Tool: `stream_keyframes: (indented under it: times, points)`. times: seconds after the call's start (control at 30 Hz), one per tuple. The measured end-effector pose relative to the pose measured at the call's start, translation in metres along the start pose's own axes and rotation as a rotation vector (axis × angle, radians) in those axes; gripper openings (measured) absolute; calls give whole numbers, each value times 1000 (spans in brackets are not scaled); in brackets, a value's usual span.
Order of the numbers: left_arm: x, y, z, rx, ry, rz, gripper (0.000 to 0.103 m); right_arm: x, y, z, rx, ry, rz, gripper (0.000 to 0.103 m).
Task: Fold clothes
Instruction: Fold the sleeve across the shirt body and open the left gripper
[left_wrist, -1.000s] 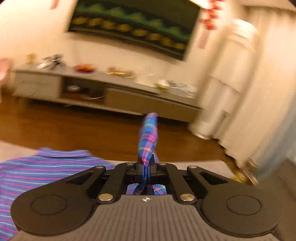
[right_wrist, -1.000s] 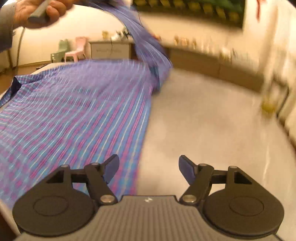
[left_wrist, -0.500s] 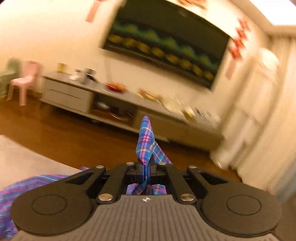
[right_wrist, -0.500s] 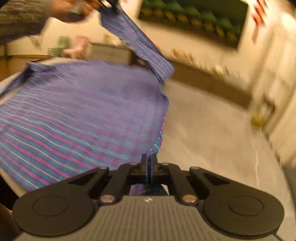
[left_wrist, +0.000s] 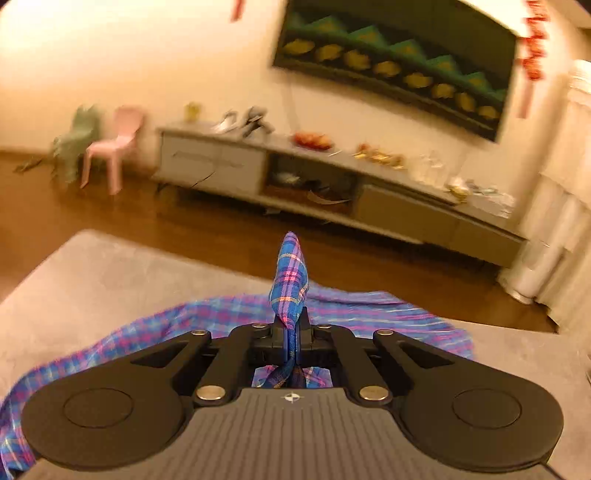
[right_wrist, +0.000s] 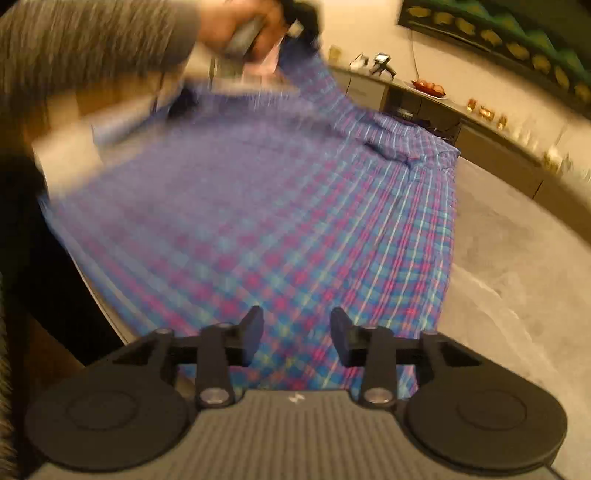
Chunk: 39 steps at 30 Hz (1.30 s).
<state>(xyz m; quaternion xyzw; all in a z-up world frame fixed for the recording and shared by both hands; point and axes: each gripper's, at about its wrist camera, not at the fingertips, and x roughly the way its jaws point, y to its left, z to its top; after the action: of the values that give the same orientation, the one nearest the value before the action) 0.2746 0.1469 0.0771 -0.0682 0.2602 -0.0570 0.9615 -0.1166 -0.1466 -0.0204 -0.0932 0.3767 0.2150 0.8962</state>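
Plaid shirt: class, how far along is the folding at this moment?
Done: the plaid shirt lies spread on the grey surface. In hand: the left gripper pinches a fabric corner; the right gripper, just opening, holds nothing. Left: no finished, compact fold shows yet.

No text, number or brand name can be read in either view. The only sign is a small white emblem printed on the grey ribbed body behind the claw, in the left wrist view and in the right wrist view. The red hanging decorations beside the wall picture are too blurred to read.
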Motion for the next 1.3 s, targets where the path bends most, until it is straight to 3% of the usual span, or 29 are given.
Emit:
stream_keyframes:
  times: [0.1,0.2,0.27,0.33,0.37,0.5,0.57,0.63,0.7,0.8,0.9,0.97,1.03,1.17,1.3]
  points:
    - [-51,-70,-34,256,3,-331,3,-10,-47,10,156,-42,26,43]
    - [-70,-132,-104,505,116,-476,7,0,-90,10,277,-32,10,44]
    - [-63,-152,-146,606,203,-471,13,9,-101,0,315,-10,20,44]
    - [-55,-156,-175,627,255,-443,44,17,-105,-12,344,18,38,44]
    - [-55,-154,-181,604,270,-455,50,21,-106,-16,349,30,45,44]
    - [-73,-150,-190,559,295,-536,58,20,-105,-24,341,32,42,44]
    - [-86,-142,-189,536,288,-568,62,18,-109,-13,335,13,36,44]
    - [-103,-131,-187,509,264,-587,73,19,-112,4,313,-8,23,44]
    - [-107,-120,-184,467,233,-557,79,25,-115,24,275,-25,15,44]
    - [-105,-105,-184,395,241,-489,80,41,-123,68,189,-58,1,44]
    - [-94,-96,-198,340,316,-459,79,79,-138,121,120,-74,-44,45]
    - [-90,-98,-208,360,351,-450,79,118,-143,155,86,-61,-97,46]
    - [-94,-106,-215,407,338,-438,81,167,-153,185,71,-24,-175,46]
    - [-97,-111,-222,446,327,-426,83,265,-190,218,128,54,-309,42]
    - [-97,-104,-220,415,348,-451,83,331,-231,228,267,128,-283,37]
